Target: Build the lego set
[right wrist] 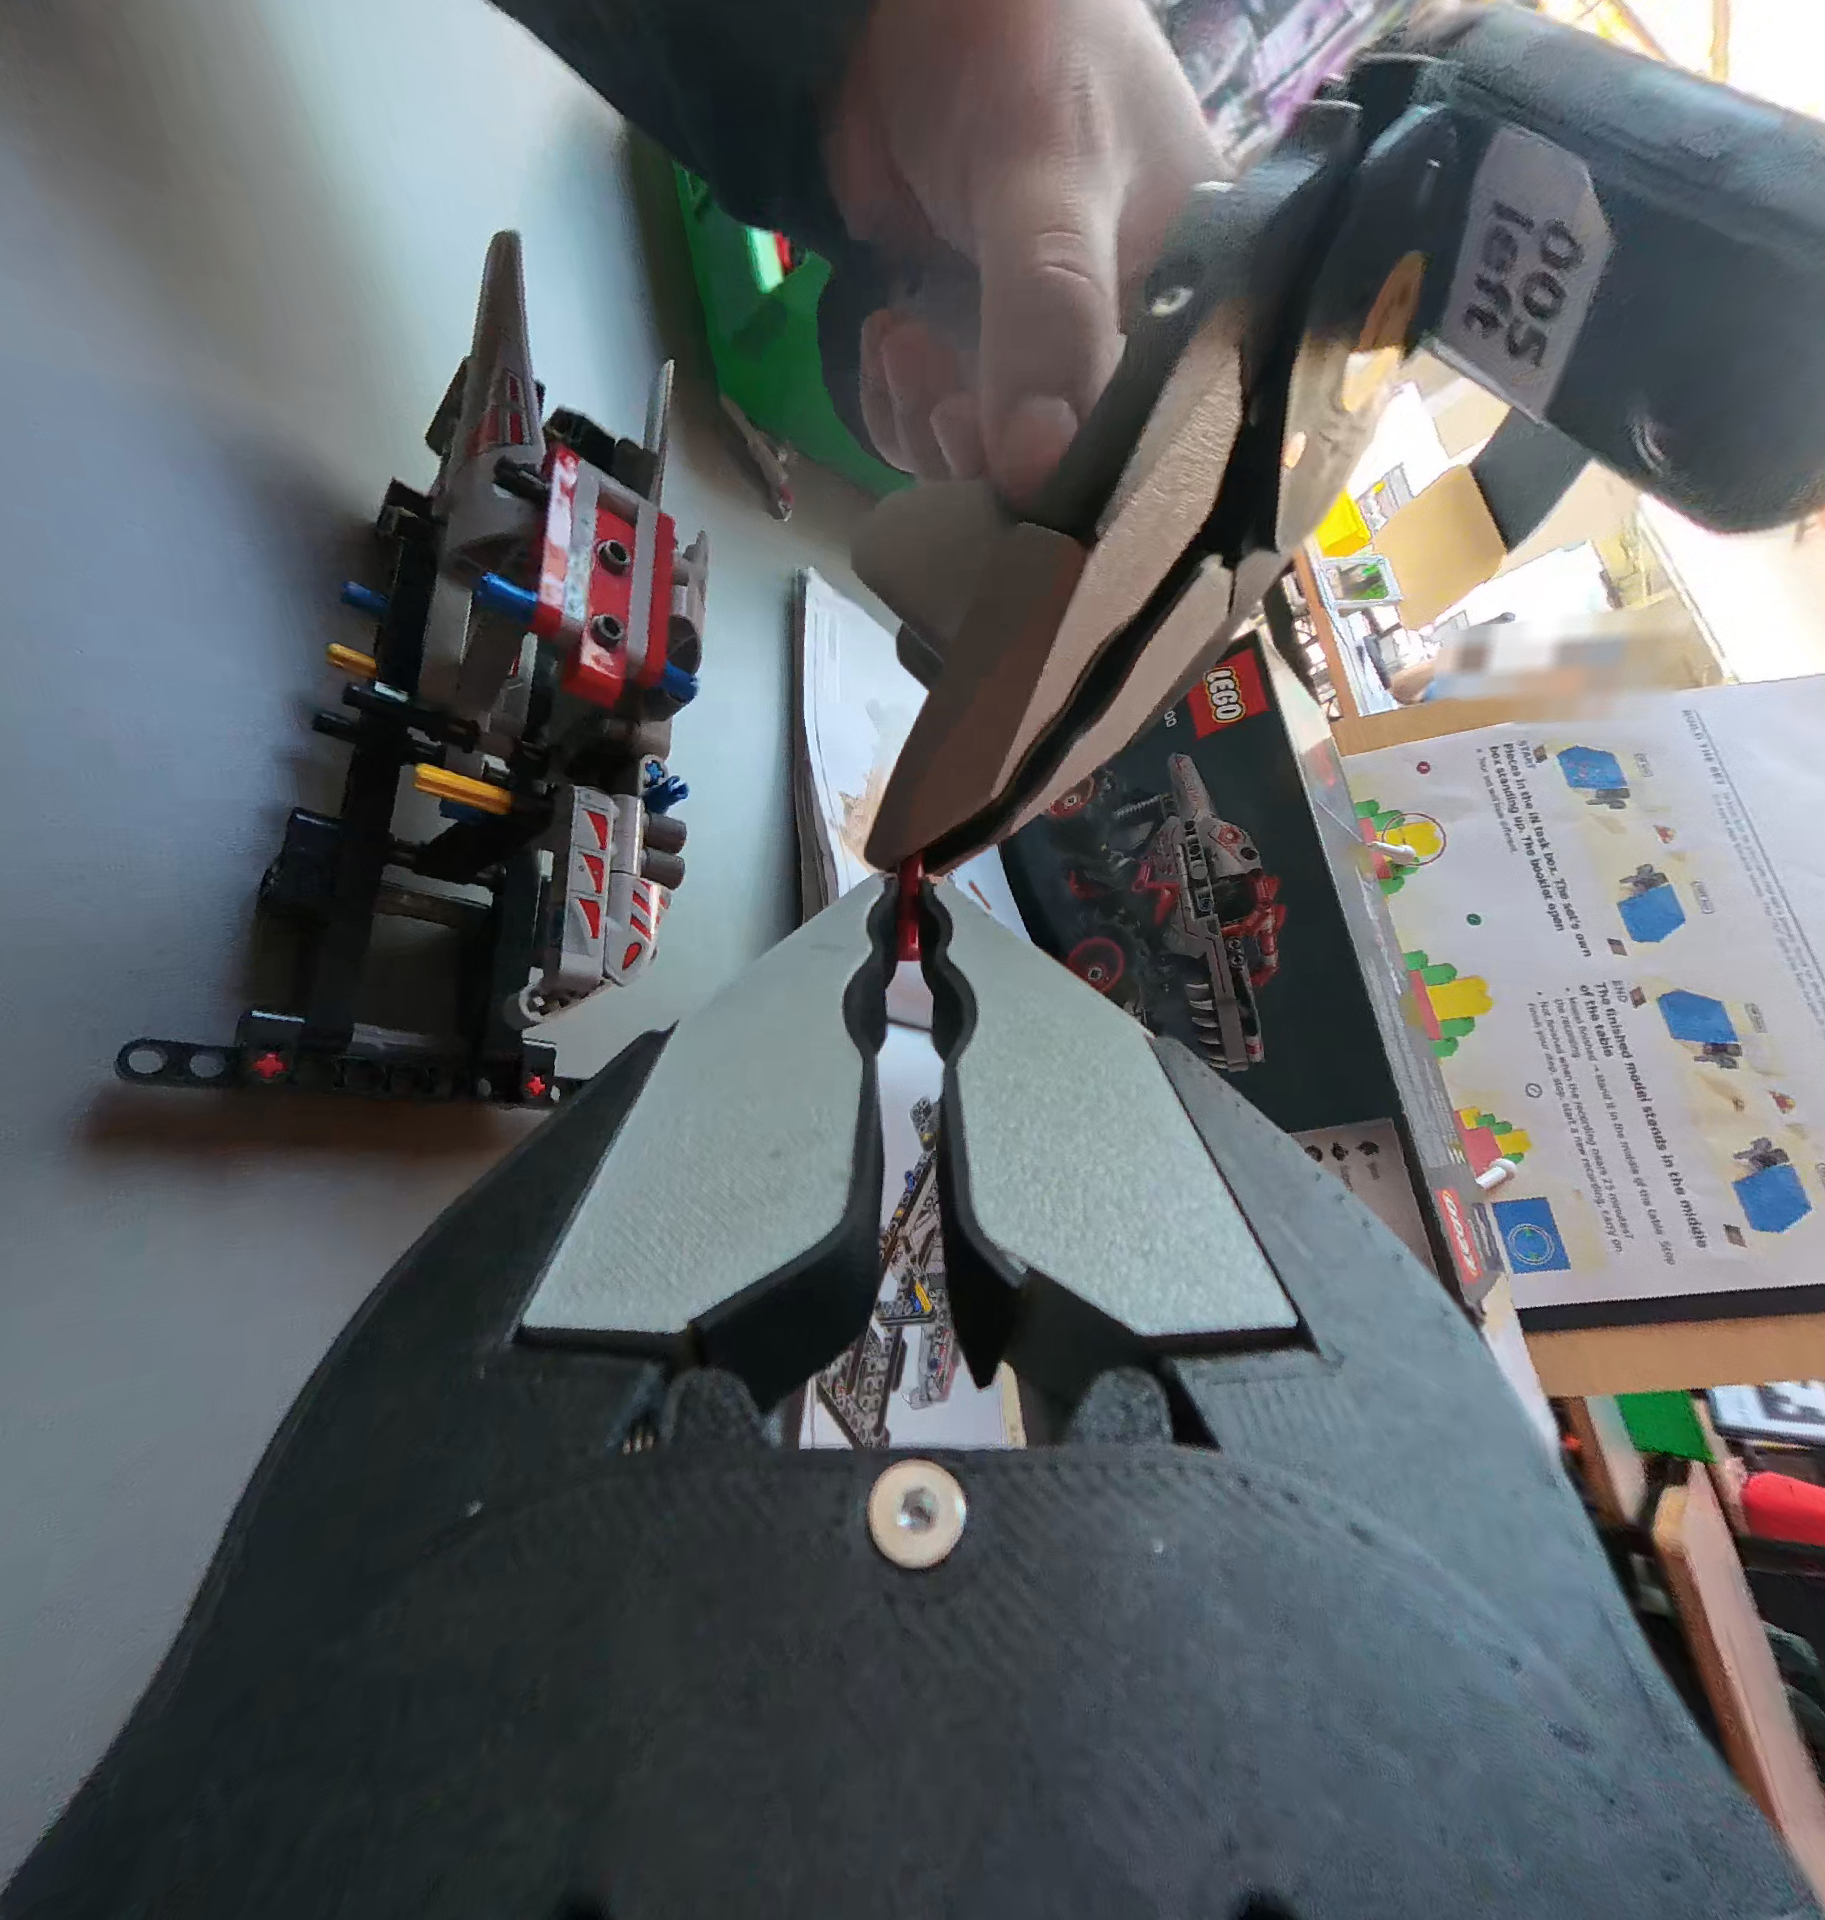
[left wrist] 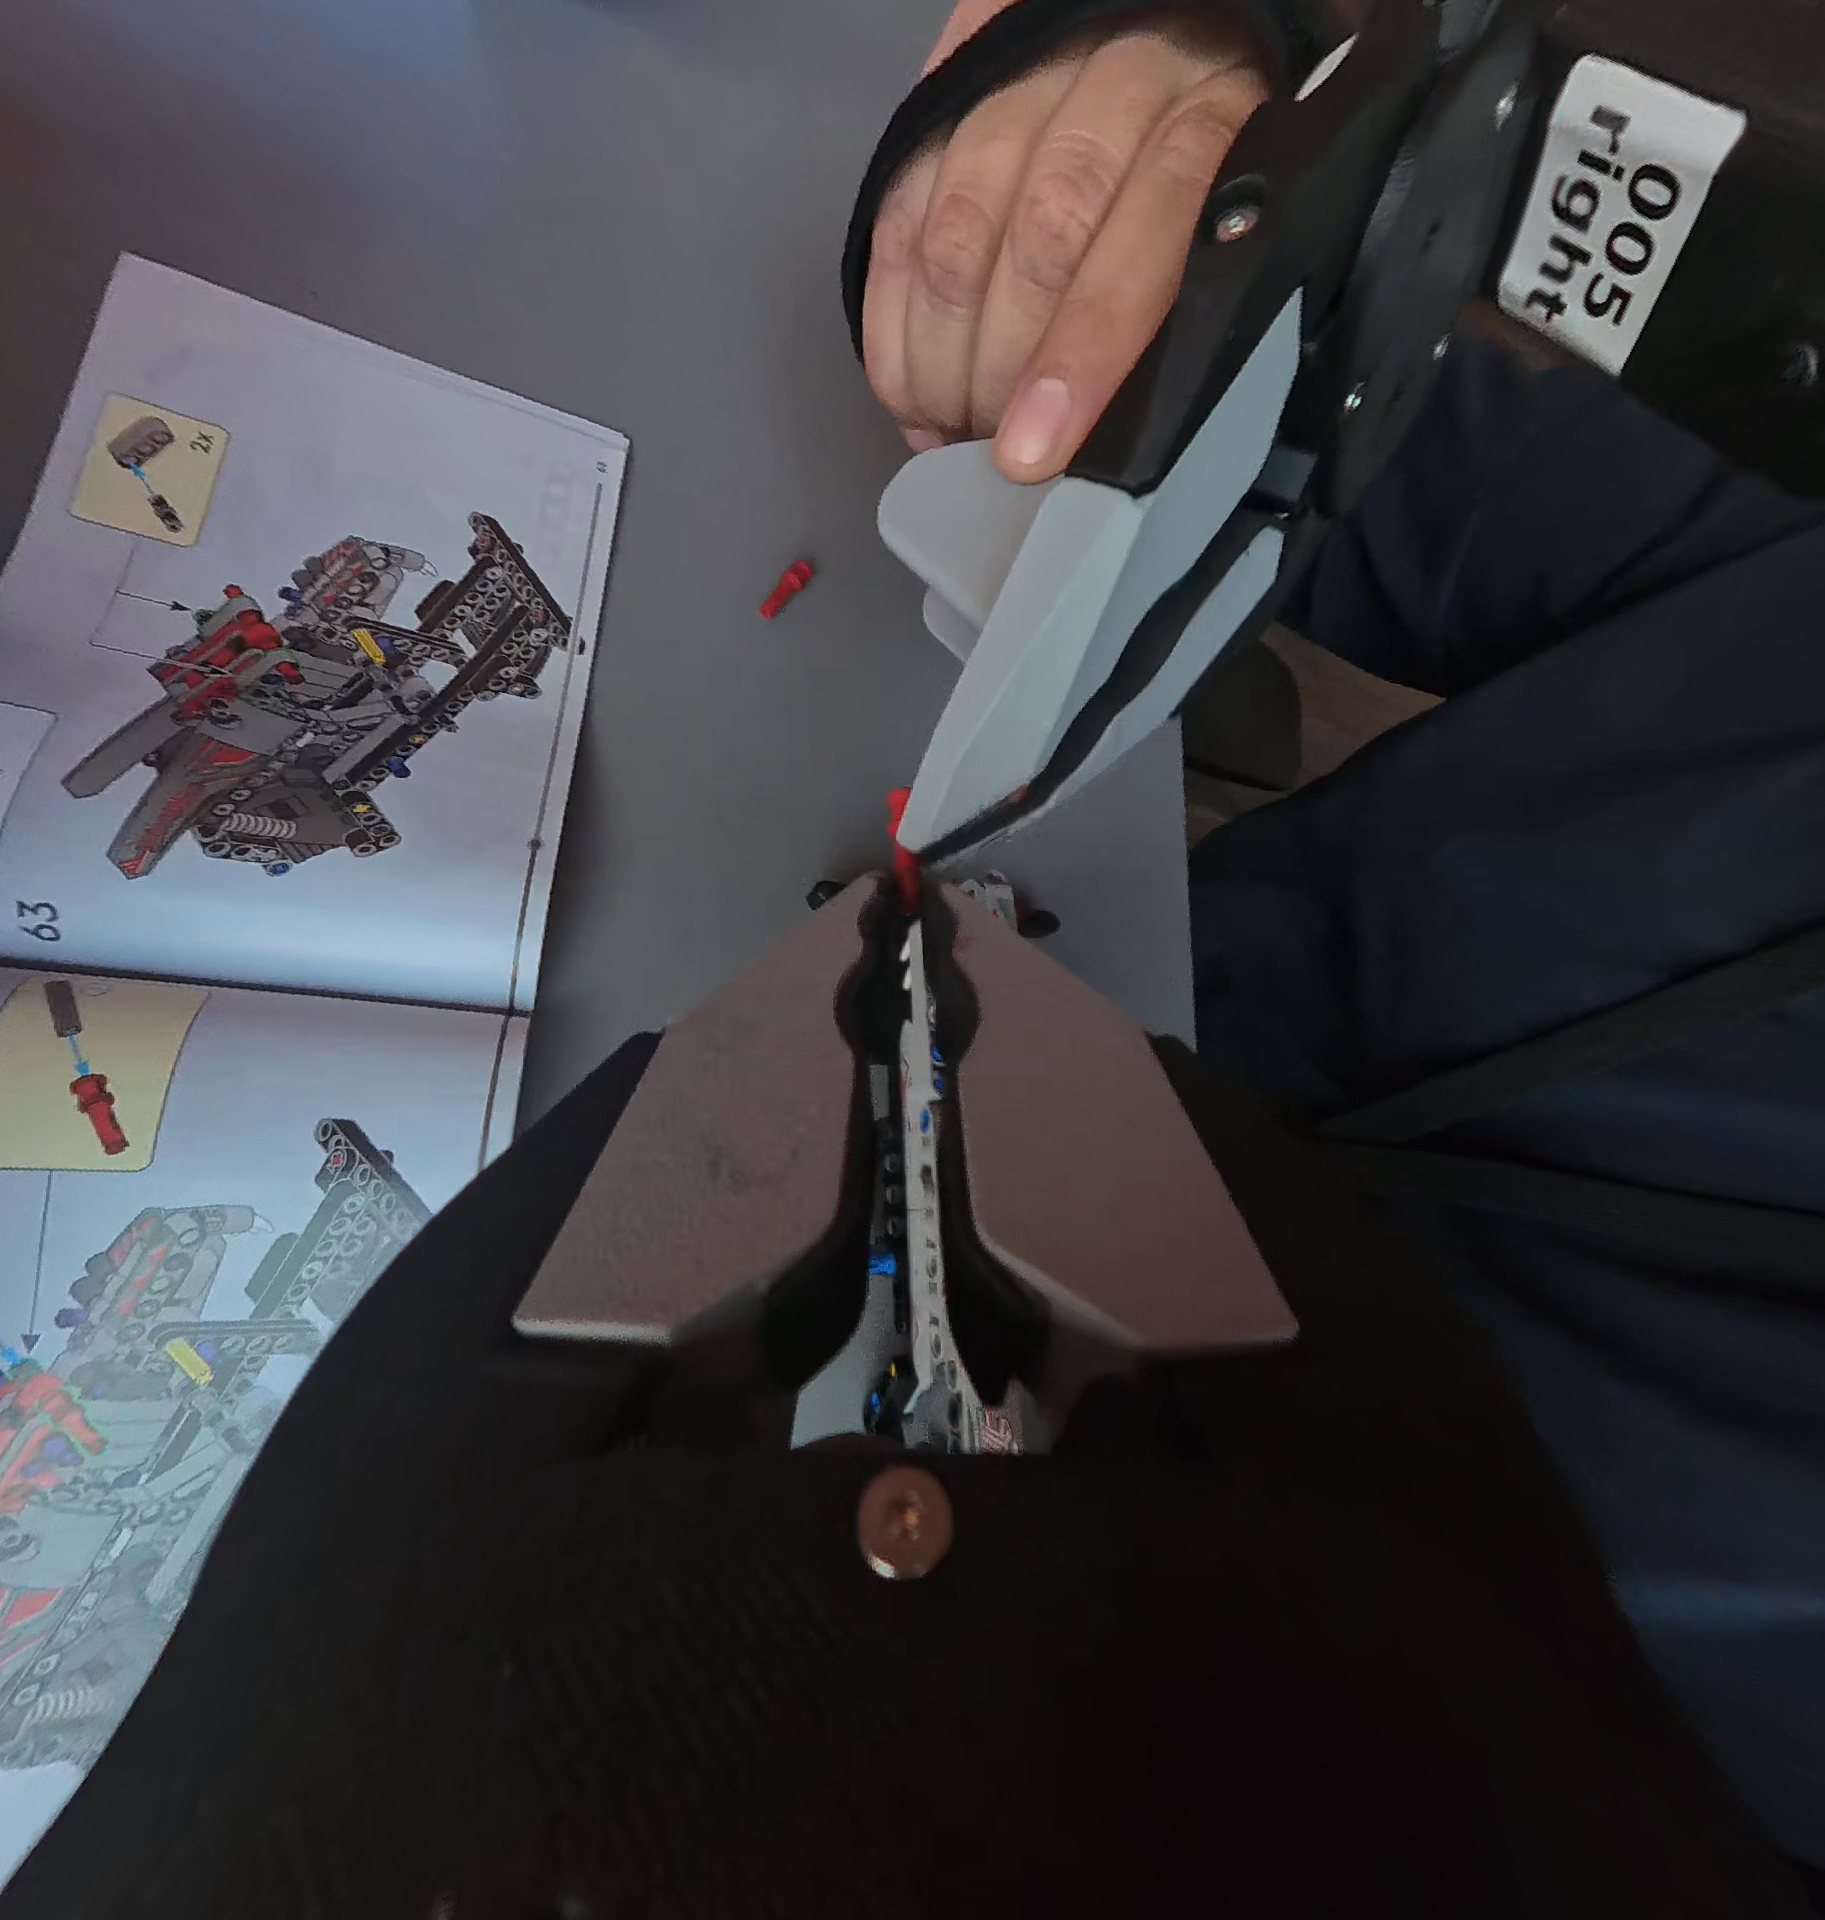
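Both grippers meet tip to tip above the surface (right wrist: pixel 108 520), each closed on the same small red pin (right wrist: pixel 909 914). In the right wrist view, the right gripper (right wrist: pixel 909 935) clenches the pin near its tips, and the left gripper (right wrist: pixel 923 847), coming in from the upper right, pinches the pin's other end. A hand (right wrist: pixel 1001 260) holds that left gripper.

In the left wrist view, the left gripper (left wrist: pixel 903 904) is shut around the red pin (left wrist: pixel 900 862), and the right gripper (left wrist: pixel 923 847), held by a hand (left wrist: pixel 1012 239), grips it from above. Parts of the model show through the slit between the left fingers, blurred.

The half-built model (right wrist: pixel 513 707), grey, red and black with blue and yellow pins, lies on the surface to the left in the right wrist view, well apart from the grippers. The booklet (left wrist: pixel 295 675) lies open on the surface, left of the left gripper, showing build steps. A second red pin (left wrist: pixel 786 589) lies loose on the surface between the booklet and the right gripper. The set's black box (right wrist: pixel 1188 883) stands beyond the grippers, with a printed sheet (right wrist: pixel 1635 987) beside it on the right.
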The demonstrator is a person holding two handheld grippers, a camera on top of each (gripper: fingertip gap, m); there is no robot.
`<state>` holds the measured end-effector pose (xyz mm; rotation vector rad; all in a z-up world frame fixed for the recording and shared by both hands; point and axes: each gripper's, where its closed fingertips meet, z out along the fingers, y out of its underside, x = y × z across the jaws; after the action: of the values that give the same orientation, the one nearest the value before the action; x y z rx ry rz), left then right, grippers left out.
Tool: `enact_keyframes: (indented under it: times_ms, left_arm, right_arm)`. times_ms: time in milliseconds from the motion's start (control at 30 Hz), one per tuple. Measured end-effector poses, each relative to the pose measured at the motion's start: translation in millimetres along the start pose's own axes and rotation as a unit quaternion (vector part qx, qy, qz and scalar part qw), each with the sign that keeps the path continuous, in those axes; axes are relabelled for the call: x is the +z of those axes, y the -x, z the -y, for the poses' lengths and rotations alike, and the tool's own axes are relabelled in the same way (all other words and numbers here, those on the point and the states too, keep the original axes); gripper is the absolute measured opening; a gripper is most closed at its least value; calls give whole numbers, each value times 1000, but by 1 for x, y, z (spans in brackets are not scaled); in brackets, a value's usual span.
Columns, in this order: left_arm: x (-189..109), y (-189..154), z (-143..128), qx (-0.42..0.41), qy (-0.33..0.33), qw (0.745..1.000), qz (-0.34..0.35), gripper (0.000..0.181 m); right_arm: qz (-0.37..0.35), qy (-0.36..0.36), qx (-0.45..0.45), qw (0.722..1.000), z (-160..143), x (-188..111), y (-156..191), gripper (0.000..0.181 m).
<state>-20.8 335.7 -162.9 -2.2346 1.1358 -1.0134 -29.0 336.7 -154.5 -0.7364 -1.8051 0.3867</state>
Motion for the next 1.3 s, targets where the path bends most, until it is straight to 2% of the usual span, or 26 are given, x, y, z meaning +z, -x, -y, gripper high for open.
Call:
enact_keyframes:
  times_ms: [100, 167, 233, 300, 367, 500, 633, 767, 933, 1133, 1300]
  left_arm:
    - [-10, 3, 6, 23, -36, 999, 31, 0]
    - [-21, 0, 14, 34, -82, 995, 37, 1]
    - [-30, -5, 20, 46, -124, 990, 43, 1]
    - [-36, -10, 25, 57, -157, 985, 52, 1]
    - [-39, -14, 28, 66, -184, 979, 63, 1]
    - [-43, -18, 29, 75, -211, 971, 83, 1]
    - [-44, -19, 27, 72, -221, 970, 78, 1]
    - [-42, -18, 25, 71, -222, 969, 79, 1]
    - [-42, -11, 23, 48, -223, 970, 80, 1]
    - [-37, -5, 19, 27, -224, 972, 64, 1]
    - [-46, -3, 22, 16, -251, 966, 56, 1]
  right_arm:
    - [13, -36, 76, 996, 4, -9, -8, 4]
    - [20, -64, 187, 980, 2, -15, -21, 7]
    - [53, -100, 311, 944, 3, -18, -29, 20]
    - [90, -154, 399, 900, 15, -21, -34, 19]
    - [117, -210, 440, 865, 31, -24, -37, 14]
    - [111, -235, 470, 844, 36, -21, -44, 7]
    - [109, -229, 481, 839, 33, -16, -44, 15]
    - [114, -232, 487, 834, 37, -11, -44, 5]
    - [104, -222, 495, 833, 33, -4, -46, 4]
    - [109, -225, 518, 818, 34, 5, -51, 4]
    - [105, -244, 521, 811, 32, -4, -58, 6]
